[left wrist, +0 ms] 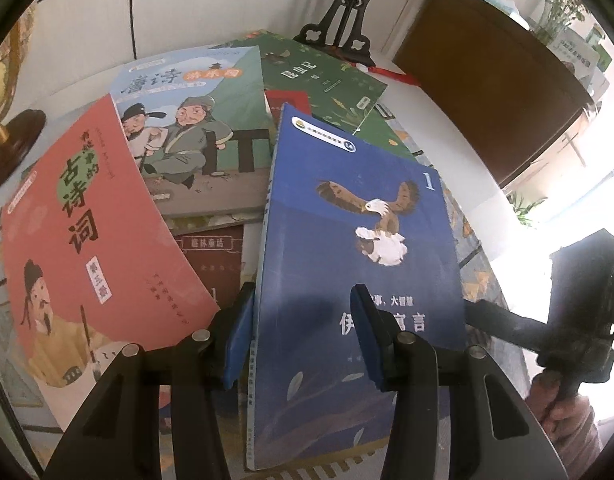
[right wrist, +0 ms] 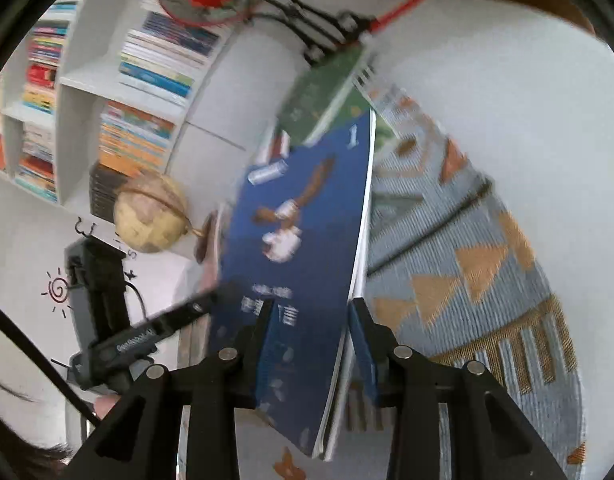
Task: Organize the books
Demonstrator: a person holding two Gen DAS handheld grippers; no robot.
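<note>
Both tools (left wrist: 303,340) (right wrist: 313,340) grip the blue book (left wrist: 359,280); title partly hidden.

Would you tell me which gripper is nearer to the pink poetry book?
Left. The left gripper straddles the blue eagle book right beside the pink poetry book; the right gripper grips the blue book's far edge.

We see a white counter (left wrist: 439,120) bearing a patterned blue-grey cloth (right wrist: 467,248) with orange triangles. On the cloth lies a loose heap of books (left wrist: 195,128). At ten o'clock stands a globe (left wrist: 7,92); at twelve, a black stand (left wrist: 343,20).
</note>
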